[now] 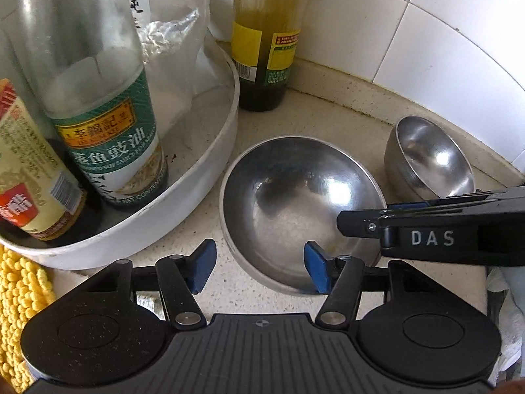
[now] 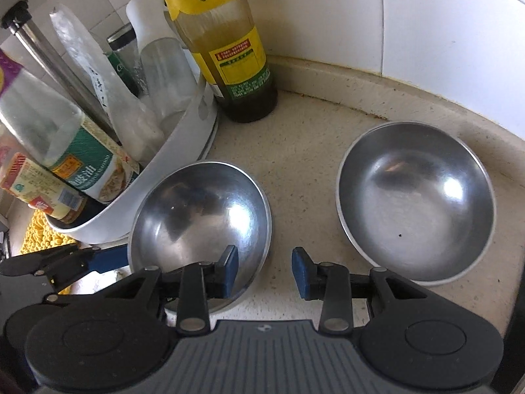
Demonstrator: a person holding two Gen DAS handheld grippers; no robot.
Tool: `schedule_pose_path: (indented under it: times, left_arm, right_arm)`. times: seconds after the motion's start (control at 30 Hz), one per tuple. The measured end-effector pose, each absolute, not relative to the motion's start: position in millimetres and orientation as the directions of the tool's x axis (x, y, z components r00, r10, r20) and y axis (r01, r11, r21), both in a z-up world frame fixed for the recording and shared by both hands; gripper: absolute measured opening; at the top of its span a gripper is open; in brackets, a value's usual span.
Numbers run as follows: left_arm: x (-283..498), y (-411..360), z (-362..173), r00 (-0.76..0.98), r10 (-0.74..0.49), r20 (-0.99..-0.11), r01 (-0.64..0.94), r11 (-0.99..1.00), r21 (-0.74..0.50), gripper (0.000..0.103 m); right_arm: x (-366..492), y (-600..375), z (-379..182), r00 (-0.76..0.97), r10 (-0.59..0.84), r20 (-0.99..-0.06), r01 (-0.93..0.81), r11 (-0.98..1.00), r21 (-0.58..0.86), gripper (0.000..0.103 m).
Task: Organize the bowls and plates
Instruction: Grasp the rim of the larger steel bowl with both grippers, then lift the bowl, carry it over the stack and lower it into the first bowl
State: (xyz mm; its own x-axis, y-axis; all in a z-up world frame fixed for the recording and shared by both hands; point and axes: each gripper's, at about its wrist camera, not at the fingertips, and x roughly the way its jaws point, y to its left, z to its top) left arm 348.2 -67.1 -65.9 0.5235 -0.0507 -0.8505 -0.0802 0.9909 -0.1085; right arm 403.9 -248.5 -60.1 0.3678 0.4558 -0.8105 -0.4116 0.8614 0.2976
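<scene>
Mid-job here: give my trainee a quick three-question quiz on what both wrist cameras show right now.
1. True or false: the left gripper has shut on a bowl.
2. How many steel bowls sit on the counter?
3. The yellow-labelled bottle stands: A) inside the white tub; B) on the counter beside the tub; C) in a bowl.

Key:
1. False: its fingers are apart, straddling the near rim of the left bowl.
2. Two: the left bowl and the right bowl, both empty and upright.
3. B.

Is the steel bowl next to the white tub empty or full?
Empty. The bowl shows only bare shiny metal and reflections inside.
</scene>
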Motion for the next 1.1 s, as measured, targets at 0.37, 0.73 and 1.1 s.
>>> schedule_pose_path:
  times: [0.37,0.73,1.1]
  left_arm:
    - [357,-74,-77,0.514,-0.044,-0.856,-0.045,0.996,-0.078,0.056]
    - [352,-75,-75,0.518,-0.053,-0.854,-0.035,0.996,-0.083,0.056]
    - [323,-90,-42,0.58,-0.068,-0.812,0.021,0.997,-0.069,0.056]
  right_arm:
    - [403,-242,-65,0.348,0.471,-0.811,-0.443,0.845,0.3,0.054]
    - [404,-240,-67,0.326,0.488,-0.809,-0.434,0.838,0.331,0.049]
    - [374,-257,-42,0.376,0.499,-0.781,-0.434,0.839,0.328,0.049]
